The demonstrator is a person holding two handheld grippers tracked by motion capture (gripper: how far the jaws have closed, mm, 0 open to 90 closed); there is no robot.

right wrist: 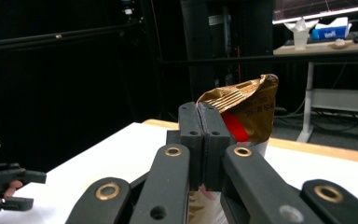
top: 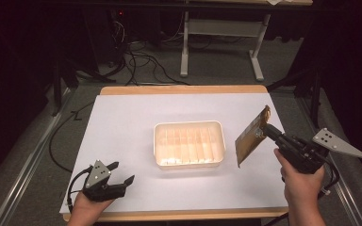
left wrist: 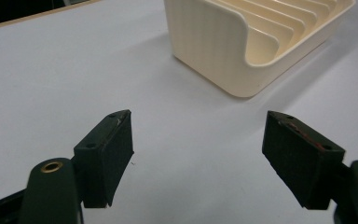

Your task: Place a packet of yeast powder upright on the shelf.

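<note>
Packet (top: 250, 137): gold-brown, print unreadable | right hand-held gripper (top: 265, 131): pinching packet | left hand-held gripper (top: 121, 173): spread, empty

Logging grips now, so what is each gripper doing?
Left gripper: open, holding nothing, low over the table.
Right gripper: shut on the brown packet, lifted beside the cream tray.

My table (top: 122, 89) has a wooden top, its edge bare along the far side. A white sheet (top: 122, 127) covers nearly all of it. On the sheet's middle sits a cream tray (top: 189, 125) with upright dividers inside.
</note>
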